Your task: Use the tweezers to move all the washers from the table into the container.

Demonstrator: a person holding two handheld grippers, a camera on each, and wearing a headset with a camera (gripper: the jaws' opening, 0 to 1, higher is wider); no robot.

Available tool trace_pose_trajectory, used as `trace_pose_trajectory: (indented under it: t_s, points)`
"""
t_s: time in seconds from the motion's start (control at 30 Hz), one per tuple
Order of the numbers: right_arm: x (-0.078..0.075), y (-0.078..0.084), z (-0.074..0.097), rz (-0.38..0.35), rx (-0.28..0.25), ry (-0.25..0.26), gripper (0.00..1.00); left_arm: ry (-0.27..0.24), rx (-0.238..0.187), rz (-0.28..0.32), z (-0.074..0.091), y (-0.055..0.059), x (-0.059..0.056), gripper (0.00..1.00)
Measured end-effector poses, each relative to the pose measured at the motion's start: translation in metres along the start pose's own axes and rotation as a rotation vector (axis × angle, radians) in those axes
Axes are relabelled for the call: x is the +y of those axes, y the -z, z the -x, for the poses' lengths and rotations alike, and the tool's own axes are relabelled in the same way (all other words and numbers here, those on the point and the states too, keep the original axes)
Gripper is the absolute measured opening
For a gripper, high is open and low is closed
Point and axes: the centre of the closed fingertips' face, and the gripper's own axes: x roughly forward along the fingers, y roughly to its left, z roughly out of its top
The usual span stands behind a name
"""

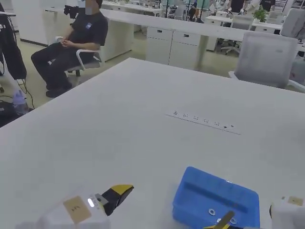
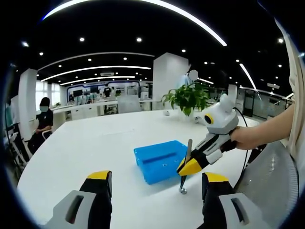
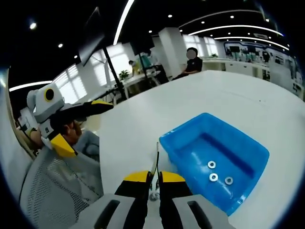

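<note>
Big white table [image 1: 143, 119], smooth top. Blue rectangular plastic container [image 1: 190, 210] sits near its front edge, open side up.

Left gripper [image 1: 121, 193] hovers left of the container w/ yellow-tipped jaws well apart, nothing between them; the right gripper view shows the same [image 3: 88, 125].

Right gripper [image 3: 153, 183] has jaws pressed together on the slim metal tweezers [image 3: 156, 160], gripped approx. mid-length, just beside the container's [image 3: 181, 136] near corner. In the left gripper view the tweezers [image 2: 189, 148] stand nearly upright, lower end down by the table, w/ a small silvery bit [image 2: 182, 191] at that end. Can't tell if it's a washer.

Three small flat metal washers [image 3: 214, 177] lie on the container floor, close together, not stacked.

Handling, as I judge it: washers are light, hard, thin and prob. slick on this top, so they'll skate if nudged. Best pinch across the rim, or one tine through the hole. The tweezers are springy, so hold steady pressure mid-shaft.
</note>
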Motion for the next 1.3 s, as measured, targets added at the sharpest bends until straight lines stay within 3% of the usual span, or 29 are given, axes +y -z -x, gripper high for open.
trace_pose_trajectory:
  t_s: [0.67,1.07,1.3]
  points:
    - [0.001,0.011,-0.003,0.024,0.047,0.001,0.04,-0.001,0.005,-0.006,0.0,0.001,0.001,0.77]
    - [0.002,0.008,-0.001,0.04,0.03,-0.004,0.03,0.001,0.009,-0.01,0.0,0.001,0.0,0.77]
    - [0.004,-0.004,0.008,0.031,-0.009,0.0,0.03,0.0,0.006,-0.008,0.0,0.001,0.001,0.77]
